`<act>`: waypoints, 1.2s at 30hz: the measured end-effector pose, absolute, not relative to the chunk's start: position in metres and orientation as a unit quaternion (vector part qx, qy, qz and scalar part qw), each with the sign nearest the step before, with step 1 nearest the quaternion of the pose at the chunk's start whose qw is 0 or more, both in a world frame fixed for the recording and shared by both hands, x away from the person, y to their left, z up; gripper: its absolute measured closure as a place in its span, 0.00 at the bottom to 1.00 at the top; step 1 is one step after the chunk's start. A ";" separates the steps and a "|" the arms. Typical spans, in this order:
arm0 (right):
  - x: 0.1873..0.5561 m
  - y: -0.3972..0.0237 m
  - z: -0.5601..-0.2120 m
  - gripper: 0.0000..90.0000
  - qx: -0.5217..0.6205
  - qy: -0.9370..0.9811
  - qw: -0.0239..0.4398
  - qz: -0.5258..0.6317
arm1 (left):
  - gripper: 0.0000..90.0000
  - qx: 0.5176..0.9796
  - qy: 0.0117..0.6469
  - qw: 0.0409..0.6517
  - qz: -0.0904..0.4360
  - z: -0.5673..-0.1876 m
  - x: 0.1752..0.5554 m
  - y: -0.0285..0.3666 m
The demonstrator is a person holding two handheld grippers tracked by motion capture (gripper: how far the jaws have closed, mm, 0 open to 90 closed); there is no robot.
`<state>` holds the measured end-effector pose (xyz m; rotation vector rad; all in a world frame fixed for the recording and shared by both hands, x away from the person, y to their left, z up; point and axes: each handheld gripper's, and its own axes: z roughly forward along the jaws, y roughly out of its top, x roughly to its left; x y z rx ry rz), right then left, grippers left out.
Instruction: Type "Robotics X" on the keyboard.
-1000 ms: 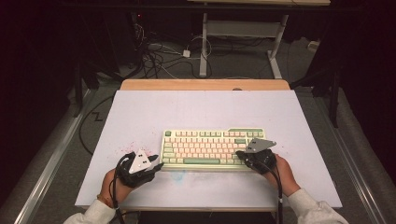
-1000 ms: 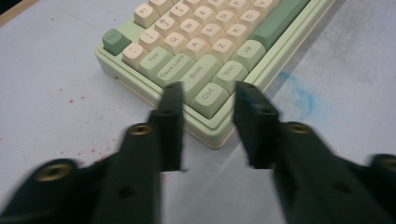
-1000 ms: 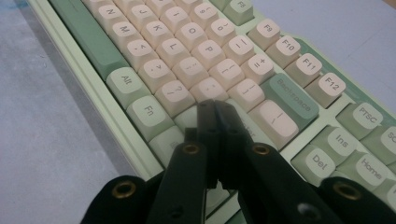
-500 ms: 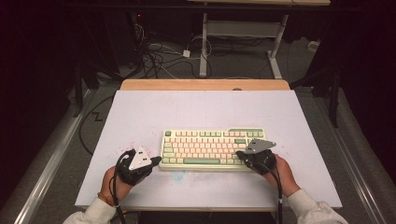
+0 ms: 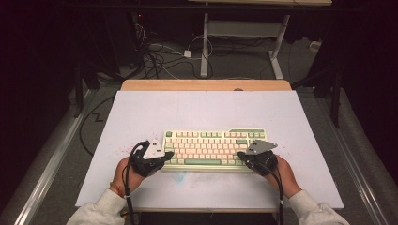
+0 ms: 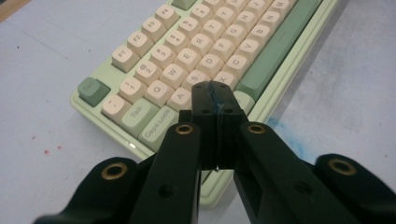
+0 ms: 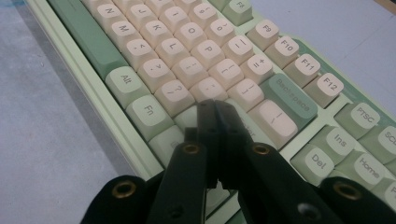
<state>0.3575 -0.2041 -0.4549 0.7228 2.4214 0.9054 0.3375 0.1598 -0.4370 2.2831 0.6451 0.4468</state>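
At worktop's [image 5: 141, 108] near edge, left gripper [image 6: 215, 93] is clenched on nothing, fingers over the keyboard's [image 5: 213, 149] left-end keys near A. Keyboard's long axis runs left-right between both hands. Right gripper [image 7: 215, 108] is clenched empty over the right-end keys near Shift.
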 end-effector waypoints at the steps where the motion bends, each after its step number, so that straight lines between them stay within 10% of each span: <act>1: 0.357 -0.204 -0.455 1.00 0.262 0.879 0.227 0.329 | 0.97 0.887 0.247 0.351 0.172 -0.438 0.339 0.157; 36: 0.357 -0.205 -0.455 1.00 0.263 0.878 0.229 0.329 | 0.97 0.908 0.227 0.322 0.139 -0.450 0.371 0.116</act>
